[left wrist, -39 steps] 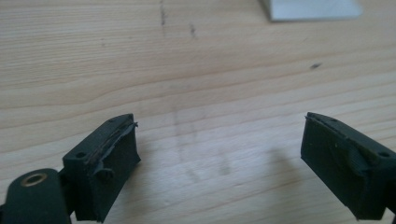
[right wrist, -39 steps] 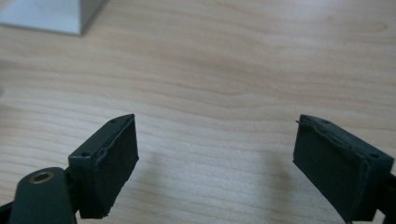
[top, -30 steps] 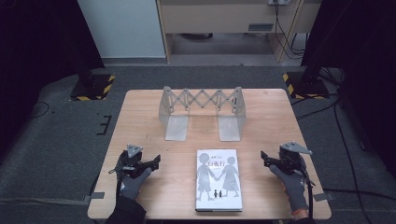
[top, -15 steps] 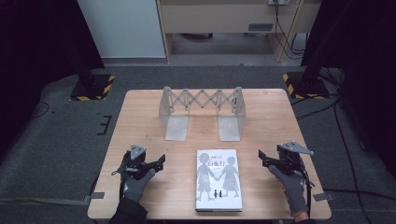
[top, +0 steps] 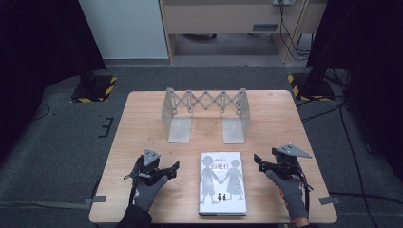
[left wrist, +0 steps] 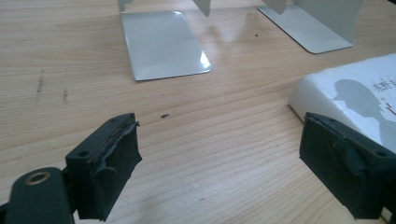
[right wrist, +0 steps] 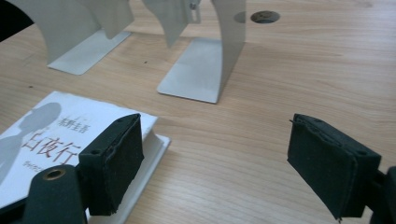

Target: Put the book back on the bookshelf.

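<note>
With both sets of fingers held wide apart and empty, the book (top: 222,183) lying flat on the counter (top: 285,123) between the left gripper (top: 172,168) and right gripper (top: 258,160) is probably best approached low, at its side edges.

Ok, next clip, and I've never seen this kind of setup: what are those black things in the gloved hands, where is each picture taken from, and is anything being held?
No robot here: a person in gloves holds hand-operated tongs, the left tongs and the right tongs. The top picture comes from a fixed camera above the table. The other two come from small cameras riding on each pair of tongs, looking out between the two black pads. On the table lie a white book, flat and closed, and behind it a grey metal expanding book rack, standing with nothing in it. Both tongs are open, one on each side of the book, and hold nothing.
</note>
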Demonstrator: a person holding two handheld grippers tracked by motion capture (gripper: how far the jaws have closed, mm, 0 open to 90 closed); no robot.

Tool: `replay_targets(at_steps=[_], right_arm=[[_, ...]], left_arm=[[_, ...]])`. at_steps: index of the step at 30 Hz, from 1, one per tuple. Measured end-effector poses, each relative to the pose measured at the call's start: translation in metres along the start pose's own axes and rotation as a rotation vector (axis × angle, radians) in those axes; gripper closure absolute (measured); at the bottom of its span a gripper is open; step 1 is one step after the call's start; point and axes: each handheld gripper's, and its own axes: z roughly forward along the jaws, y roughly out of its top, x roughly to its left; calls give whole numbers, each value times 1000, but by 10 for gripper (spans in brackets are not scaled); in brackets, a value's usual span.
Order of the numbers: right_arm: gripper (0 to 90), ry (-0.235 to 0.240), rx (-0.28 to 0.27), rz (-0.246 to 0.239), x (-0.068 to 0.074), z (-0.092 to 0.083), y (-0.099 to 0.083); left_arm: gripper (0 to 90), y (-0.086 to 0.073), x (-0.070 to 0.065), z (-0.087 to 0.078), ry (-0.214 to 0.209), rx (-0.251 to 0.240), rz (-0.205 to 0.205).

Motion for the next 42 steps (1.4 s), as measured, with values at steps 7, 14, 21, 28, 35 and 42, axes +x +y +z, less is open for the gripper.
replay_targets(at_steps=[7,14,21,28,35,42], right_arm=[[189,47,11,-7,14,4,-1],[190,73,27,-13,22,8,-4],[194,96,38,-16,32,12,-8],[201,119,54,-22,39,16,-14],[203,144,77,-30,47,20,-19],[208,176,102,-34,51,26,-26]], left_arm=[[109,0,-15,5,-33,13,34],[107,-1,-27,8,-71,28,47],[94,-2,-39,15,-104,41,61],[74,1,-52,16,-120,47,84],[101,-2,-62,25,-131,70,116],[84,-6,-63,33,-157,78,92]])
